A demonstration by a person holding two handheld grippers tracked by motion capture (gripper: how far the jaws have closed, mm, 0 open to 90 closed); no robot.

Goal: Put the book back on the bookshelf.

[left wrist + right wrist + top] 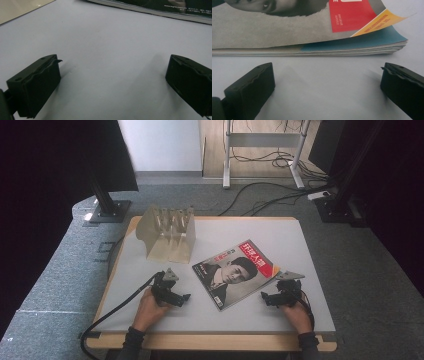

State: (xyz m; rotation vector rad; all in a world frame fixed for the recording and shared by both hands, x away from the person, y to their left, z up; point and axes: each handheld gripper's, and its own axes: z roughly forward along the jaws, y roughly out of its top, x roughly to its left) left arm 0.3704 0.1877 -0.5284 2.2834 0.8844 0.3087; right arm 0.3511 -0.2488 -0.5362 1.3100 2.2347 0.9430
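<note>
Basically, both claws are wide open and empty, so slide the right gripper [264, 296] low along the table [310, 270] under the lifted corner of the magazine [235, 272] lying mid-table between the grippers, while the left gripper [186, 296] stays near to steady it.

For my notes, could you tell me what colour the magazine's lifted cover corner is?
Yellow, on the magazine, best in the right gripper view.

Dim, soft overhead light; dark vignetted corners in the high view; close gripper views slightly blurred, with faint shadows.
</note>
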